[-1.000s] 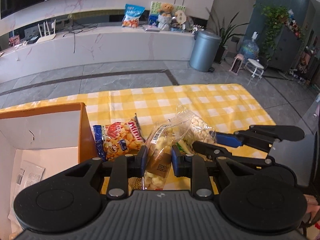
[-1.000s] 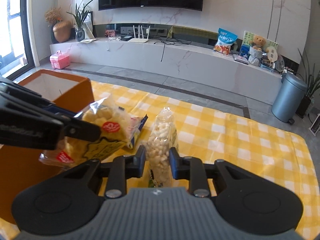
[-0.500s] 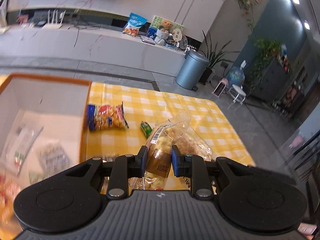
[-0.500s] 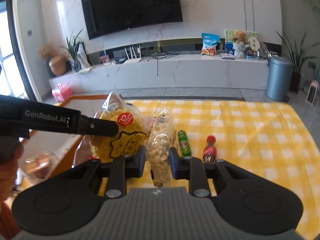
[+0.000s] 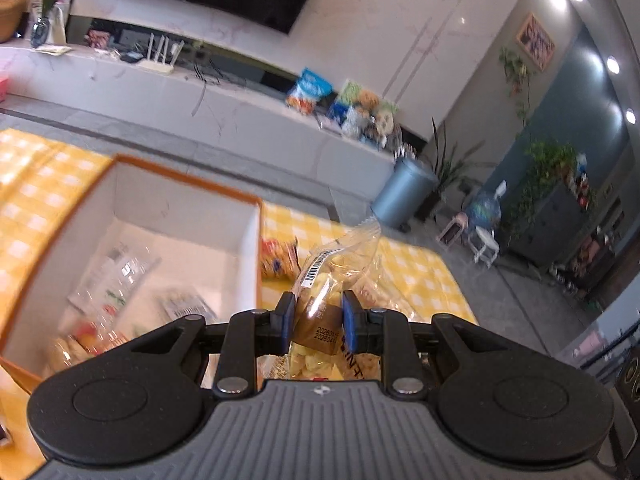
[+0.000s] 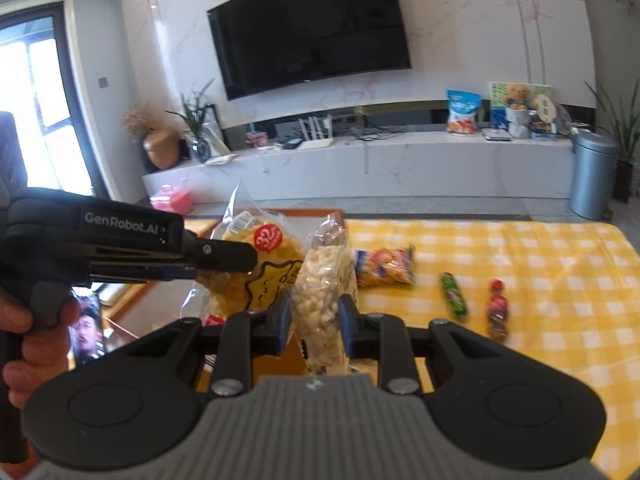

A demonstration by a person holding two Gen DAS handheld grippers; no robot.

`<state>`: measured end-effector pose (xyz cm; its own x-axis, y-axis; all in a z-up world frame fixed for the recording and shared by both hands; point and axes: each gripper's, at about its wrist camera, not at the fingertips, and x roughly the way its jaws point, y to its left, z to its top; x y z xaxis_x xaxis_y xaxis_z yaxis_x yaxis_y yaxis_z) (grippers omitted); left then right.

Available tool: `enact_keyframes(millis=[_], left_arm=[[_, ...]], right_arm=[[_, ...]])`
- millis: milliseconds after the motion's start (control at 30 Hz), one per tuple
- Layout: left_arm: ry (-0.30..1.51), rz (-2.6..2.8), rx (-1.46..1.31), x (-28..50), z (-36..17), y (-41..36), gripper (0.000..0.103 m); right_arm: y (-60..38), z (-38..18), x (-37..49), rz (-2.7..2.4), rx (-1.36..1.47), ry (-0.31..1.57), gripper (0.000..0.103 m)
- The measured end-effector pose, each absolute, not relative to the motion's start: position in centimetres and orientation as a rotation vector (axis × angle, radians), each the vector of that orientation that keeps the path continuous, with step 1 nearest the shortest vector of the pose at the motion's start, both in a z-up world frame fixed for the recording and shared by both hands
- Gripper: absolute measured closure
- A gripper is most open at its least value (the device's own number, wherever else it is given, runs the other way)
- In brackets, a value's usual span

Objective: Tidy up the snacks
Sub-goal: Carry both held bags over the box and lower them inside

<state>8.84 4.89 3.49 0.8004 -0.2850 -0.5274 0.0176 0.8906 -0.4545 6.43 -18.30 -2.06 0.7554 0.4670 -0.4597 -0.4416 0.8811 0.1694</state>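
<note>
My left gripper [image 5: 316,322] is shut on a clear bag of yellow chips [image 5: 326,280], held in the air beside the right wall of the orange cardboard box [image 5: 256,248]. The same bag [image 6: 260,268] and the left gripper [image 6: 224,258] show in the right wrist view. My right gripper [image 6: 314,320] is shut on a clear bag of pale puffed snacks [image 6: 326,284], held up next to the chips bag. The box holds several snack packets [image 5: 116,276].
On the yellow checked cloth [image 6: 540,264] lie a red-and-blue snack bag [image 6: 384,266], a green candy roll [image 6: 454,296] and a small red-capped bottle [image 6: 497,314]. The red-and-blue bag also shows beside the box [image 5: 278,258]. A phone [image 6: 88,330] lies at lower left.
Both grippers have lifted higher with their bags. The left gripper has swung left toward the box, so more of the box's inside shows. Both stay shut.
</note>
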Motion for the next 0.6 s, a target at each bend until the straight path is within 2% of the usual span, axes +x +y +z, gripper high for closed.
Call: enact_keyframes(millis=[300,600], left_arm=[[0.587,-0.117,-0.553,11.3,3.0,10.0,0.076],[0.637,-0.034,-0.563,13.9,-0.3,12.8,0.076]], right_arm=[[-12.3,0.5,8.5,0.560,0.012,0.499,0.080],[-7.9,-1.8,13.4,0.567,-0.040,0.591,0.080]])
